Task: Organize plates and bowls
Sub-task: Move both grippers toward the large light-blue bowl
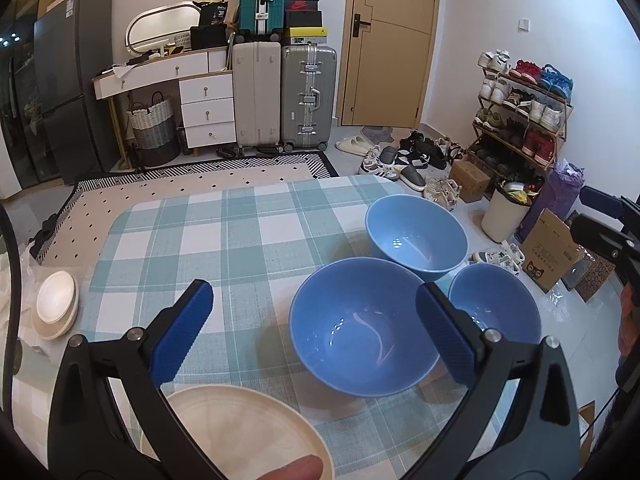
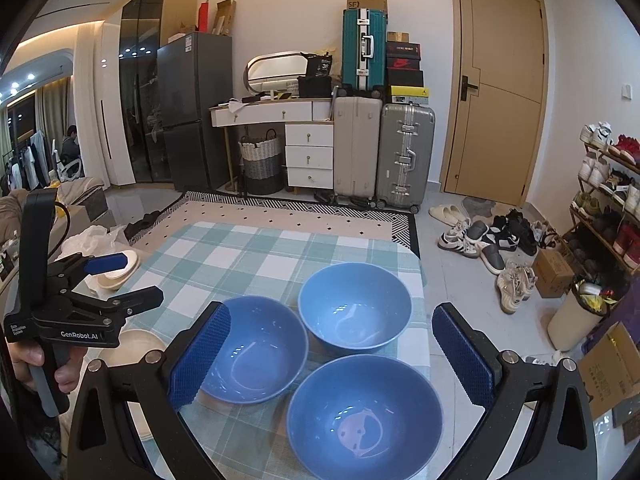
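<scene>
Checked in pale green and white, the tablecloth (image 2: 224, 256) covered a low table in a cluttered entry room, suitcases and a shoe rack (image 2: 608, 200) behind it. We counted three blue bowls sitting apart on the cloth, none nested: the left bowl (image 2: 256, 356), the far bowl (image 2: 355, 307) and the near bowl (image 2: 364, 412), the three nearly touching rim to rim. Our right gripper (image 2: 332, 352) hung above them with its jaws spread wide and nothing between the pads, the near bowl right under its reach. Our left gripper (image 1: 312, 332) was just as wide open and empty, hovering over the cream plate (image 1: 248, 428) at the near edge, with the left bowl (image 1: 364, 328) ahead of it; a thumb tip showed at the bottom of that view. Off at the far left corner of the table sat a small stack of cream dishes (image 1: 56, 310), which we could not tell apart as plates or bowls. So where did we stand? By our reading, very early: that cream stack looked like the only grouping made, while all three blue bowls remained to be stacked and the lone cream plate had yet to join its pile. Nothing was held by either tool.
</scene>
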Action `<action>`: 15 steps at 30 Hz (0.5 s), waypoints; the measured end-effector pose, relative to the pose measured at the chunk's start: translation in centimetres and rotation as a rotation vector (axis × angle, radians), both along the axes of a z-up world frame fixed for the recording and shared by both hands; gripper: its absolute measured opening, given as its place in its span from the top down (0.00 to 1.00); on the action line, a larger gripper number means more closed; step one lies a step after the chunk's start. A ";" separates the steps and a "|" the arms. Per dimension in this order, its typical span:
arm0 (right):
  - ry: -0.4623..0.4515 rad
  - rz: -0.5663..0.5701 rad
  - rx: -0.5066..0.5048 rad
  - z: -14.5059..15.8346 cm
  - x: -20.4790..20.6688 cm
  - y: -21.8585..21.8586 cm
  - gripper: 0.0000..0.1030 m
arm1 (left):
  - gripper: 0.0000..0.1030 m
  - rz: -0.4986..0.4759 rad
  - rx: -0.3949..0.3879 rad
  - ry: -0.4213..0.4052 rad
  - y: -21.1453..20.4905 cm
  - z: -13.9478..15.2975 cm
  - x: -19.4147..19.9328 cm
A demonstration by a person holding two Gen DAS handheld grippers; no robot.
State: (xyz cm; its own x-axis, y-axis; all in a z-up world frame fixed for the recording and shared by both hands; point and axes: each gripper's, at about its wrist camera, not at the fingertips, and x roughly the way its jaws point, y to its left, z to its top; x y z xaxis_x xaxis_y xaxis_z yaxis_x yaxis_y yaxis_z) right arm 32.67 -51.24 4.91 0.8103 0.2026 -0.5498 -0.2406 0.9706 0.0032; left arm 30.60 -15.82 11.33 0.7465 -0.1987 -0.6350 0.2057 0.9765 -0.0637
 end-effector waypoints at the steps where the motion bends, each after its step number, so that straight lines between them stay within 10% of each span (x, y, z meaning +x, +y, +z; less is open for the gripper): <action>1: 0.001 -0.004 0.002 -0.1 0.2 -0.3 0.00 | 0.02 0.000 0.003 0.002 -0.3 -0.1 0.5; 15: 0.056 -0.078 0.021 -2.4 4.5 -3.2 0.00 | 0.02 -0.016 0.006 0.045 -2.9 -2.3 5.9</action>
